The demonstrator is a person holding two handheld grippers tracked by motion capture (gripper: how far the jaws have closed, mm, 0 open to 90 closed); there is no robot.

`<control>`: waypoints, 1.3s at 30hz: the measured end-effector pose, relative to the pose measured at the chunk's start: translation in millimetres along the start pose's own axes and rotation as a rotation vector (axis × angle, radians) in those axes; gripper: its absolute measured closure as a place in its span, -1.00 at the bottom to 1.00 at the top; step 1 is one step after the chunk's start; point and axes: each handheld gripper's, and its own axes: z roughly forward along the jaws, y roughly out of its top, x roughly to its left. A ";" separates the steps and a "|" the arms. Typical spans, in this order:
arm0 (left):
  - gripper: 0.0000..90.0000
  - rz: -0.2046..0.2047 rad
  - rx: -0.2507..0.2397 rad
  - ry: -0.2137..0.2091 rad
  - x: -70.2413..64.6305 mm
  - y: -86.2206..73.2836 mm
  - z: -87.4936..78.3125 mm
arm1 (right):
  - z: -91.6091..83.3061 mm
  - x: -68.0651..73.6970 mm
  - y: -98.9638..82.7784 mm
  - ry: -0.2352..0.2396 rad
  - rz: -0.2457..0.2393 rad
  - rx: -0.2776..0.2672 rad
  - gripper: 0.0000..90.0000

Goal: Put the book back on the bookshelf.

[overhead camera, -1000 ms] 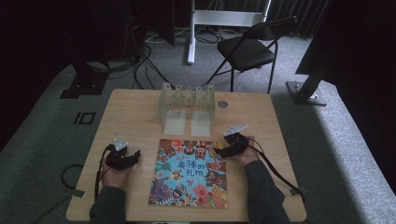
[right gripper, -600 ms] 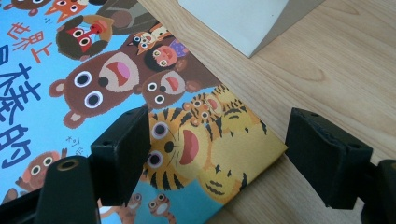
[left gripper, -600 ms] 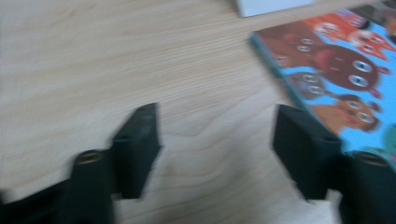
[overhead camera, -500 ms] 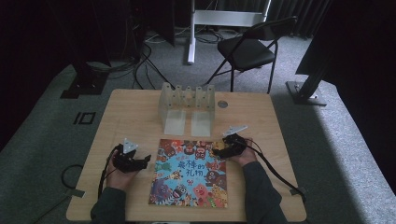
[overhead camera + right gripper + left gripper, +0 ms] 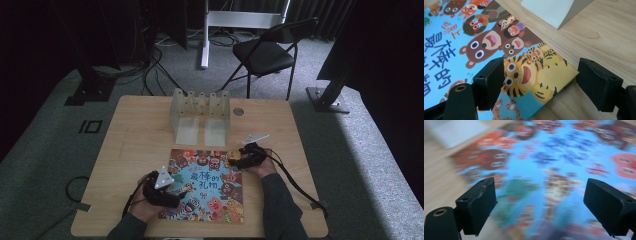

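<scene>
Working a picture book point(image 5: 207, 184) that lay flat and closed near the front of the desk point(image 5: 135, 145), you had a tool at each side of it. Your left tool point(image 5: 172, 192) sat over the book's near left edge, its jaws having just been opening; in the left gripper view they stood wide apart above the blurred cover point(image 5: 554, 170), with nothing pinched between them. Your right tool point(image 5: 234, 159) waited at the far right corner, jaws apart on either side of the tiger-printed corner point(image 5: 544, 75) without pressing on it, as the right gripper view showed. Behind the book, the clear rack point(image 5: 200, 116) stood upright on the desk with its slots seemingly unfilled, well apart from both hands. Judging by how things lay, the job was at an early stage: the book had not been lifted, opened or stood in the rack, and neither tool had a grip on it. Taking hold of the cover or an edge appeared to be what remained first.
</scene>
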 end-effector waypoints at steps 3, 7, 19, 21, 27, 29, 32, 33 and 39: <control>-0.87 0.052 0.006 -0.041 -17.3 1.9 2.6 | -2.1 -0.1 1.2 0.006 0.006 -0.011 -0.49; -0.94 0.116 0.012 -0.087 -36.3 4.6 7.0 | -6.5 2.0 4.8 0.000 0.005 -0.017 -0.49; -0.96 0.247 0.022 -0.135 -78.0 12.8 21.6 | -19.7 6.4 16.7 0.004 0.000 -0.051 -0.49; -0.96 0.264 0.003 -0.122 -83.4 15.2 22.4 | -22.2 6.3 18.0 0.012 0.004 -0.063 -0.49; -0.96 0.293 -0.008 -0.092 -95.7 21.7 32.3 | -27.6 4.7 20.6 0.042 0.027 -0.091 -0.49; -0.96 0.292 -0.020 -0.066 -97.2 22.5 33.8 | -28.9 6.0 22.6 0.038 0.023 -0.093 -0.49; -0.95 0.290 -0.038 -0.046 -95.7 25.0 33.3 | -31.6 6.7 25.7 0.043 0.022 -0.106 -0.49; -0.95 0.290 -0.049 -0.049 -95.1 25.8 31.8 | -32.3 6.5 26.4 0.047 0.029 -0.109 -0.49; -0.94 0.284 -0.094 -0.044 -93.0 27.5 24.0 | -33.1 6.7 27.2 0.054 0.046 -0.118 -0.46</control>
